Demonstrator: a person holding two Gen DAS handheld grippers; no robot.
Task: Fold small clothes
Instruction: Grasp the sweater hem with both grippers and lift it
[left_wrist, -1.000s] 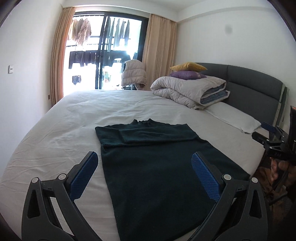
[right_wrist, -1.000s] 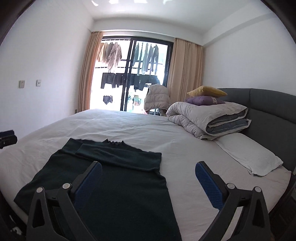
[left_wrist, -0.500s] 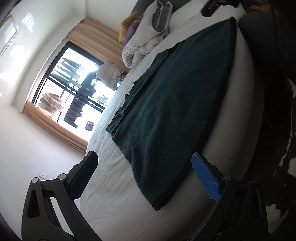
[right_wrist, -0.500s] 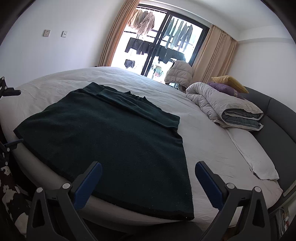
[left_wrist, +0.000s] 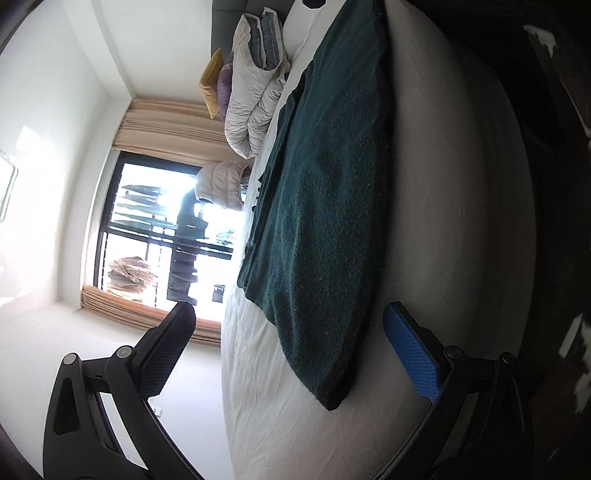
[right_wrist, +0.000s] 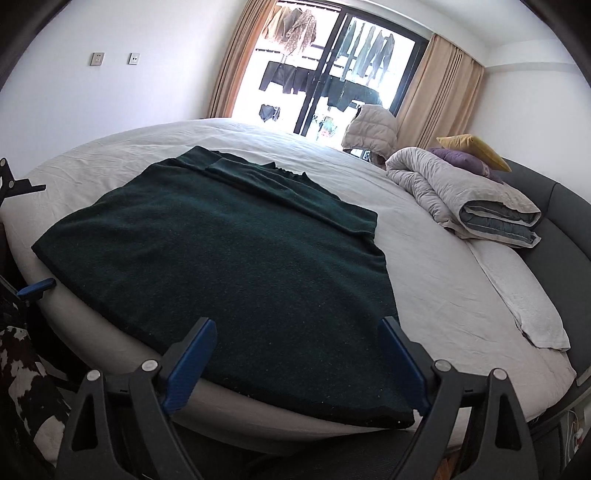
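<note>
Fingers on both grippers are spread wide with nothing between them. The right gripper (right_wrist: 297, 360) sits low at the near edge of the bed (right_wrist: 436, 258), its fingers (right_wrist: 190, 360) straddling the near hem of the dark green garment (right_wrist: 236, 258), close above the cloth but I can't tell if they actually touch it. The right-hand blue pad sits just about at the garment's near right corner, where the hem hangs a bit over the mattress edge. The left gripper (left_wrist: 295, 349) is rolled hard sideways, so its view shows the bed tipped up on end; the garment (left_wrist: 325, 206) runs away from it along the mattress edge, and its near corner (left_wrist: 330, 400) lies between the two fingers, a bit nearer the blue pad (left_wrist: 412, 360), and apart from both. The garment is laid flat, with one sleeve folded across the far neck end. Hard to make out: the dark area below the bed in both views is just murk with some black-and-white patches, and the left gripper only pokes in at the left border of the right view (right_wrist: 35, 288). Around the cloth there's a wide stretch of bare white sheet to the left, far side and right. A rolled grey duvet (right_wrist: 465, 199) with a purple and a yellow cushion, plus a flat pillow (right_wrist: 517, 295), sit well apart near the headboard.
</note>
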